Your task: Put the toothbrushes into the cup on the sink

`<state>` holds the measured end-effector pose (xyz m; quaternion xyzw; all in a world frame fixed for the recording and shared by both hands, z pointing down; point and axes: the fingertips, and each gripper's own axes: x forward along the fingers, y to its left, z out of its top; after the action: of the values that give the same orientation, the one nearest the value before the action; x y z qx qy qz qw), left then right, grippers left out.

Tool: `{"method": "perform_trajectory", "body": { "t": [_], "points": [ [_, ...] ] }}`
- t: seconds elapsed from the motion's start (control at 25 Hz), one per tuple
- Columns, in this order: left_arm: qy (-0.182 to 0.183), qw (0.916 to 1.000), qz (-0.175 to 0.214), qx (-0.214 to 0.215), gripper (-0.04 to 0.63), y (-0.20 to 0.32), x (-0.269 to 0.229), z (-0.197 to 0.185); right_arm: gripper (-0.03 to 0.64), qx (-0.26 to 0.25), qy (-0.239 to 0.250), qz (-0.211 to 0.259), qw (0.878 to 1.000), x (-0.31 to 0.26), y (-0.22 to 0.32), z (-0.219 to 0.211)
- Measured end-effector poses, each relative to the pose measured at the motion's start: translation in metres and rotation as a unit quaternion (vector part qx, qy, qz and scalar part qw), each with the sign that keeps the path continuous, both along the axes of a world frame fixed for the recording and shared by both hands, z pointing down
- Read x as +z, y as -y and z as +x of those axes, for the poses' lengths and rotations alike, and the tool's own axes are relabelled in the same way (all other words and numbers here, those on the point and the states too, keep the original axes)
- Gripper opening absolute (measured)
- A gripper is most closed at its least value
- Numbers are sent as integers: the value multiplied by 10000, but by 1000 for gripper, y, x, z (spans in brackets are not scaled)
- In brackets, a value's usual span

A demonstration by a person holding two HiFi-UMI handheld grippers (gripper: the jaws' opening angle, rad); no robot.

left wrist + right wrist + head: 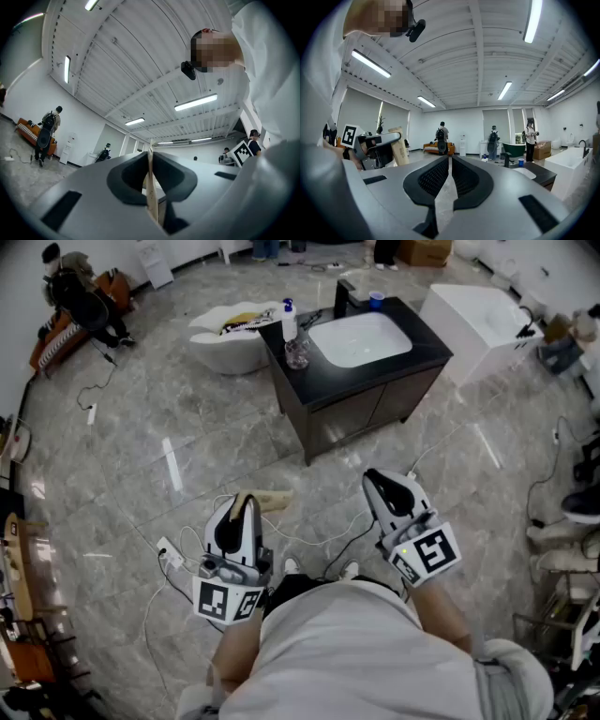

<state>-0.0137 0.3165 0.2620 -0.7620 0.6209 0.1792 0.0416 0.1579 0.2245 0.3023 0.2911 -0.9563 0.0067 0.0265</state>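
Ahead, well apart, stands the sink counter [427, 345] — your left tongs [244, 512] clench a flat tan packet [272, 498]; your right tongs [380, 480] are closed, empty.

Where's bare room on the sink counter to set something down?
Free: the black counter right of the basin, and the strip along its front edge. Crowded: the left end, with the white bottle and glass cup; faucet and blue cup fill the back.
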Motion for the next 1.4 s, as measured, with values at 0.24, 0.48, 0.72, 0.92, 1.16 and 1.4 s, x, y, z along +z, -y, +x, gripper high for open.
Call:
{"method": "perform_trajectory", "body": {
  "t": [0.24,0.48,0.72,0.92,1.16,1.4],
  "points": [
    [-64,10000,-61,-42,32,-3,6,-4,51,56,-36,-14,10000,3,4,4],
    [-127,9999,-111,-19,32,-1,10,-2,51,27,-99,-93,9999,8,3,6],
    [-180,9997,-147,-73,32,1,13,-10,51,101,-172,-162,9997,13,9,9],
    [-236,9995,-213,1,32,1,21,-22,51,253,-223,-169,9993,16,8,3],
    [-278,9992,-219,187,32,7,29,-46,51,424,-286,-190,9985,21,5,-18],
    [-303,9984,-231,419,32,15,33,-74,51,608,-310,-144,9976,19,0,-48]
  ]
}}
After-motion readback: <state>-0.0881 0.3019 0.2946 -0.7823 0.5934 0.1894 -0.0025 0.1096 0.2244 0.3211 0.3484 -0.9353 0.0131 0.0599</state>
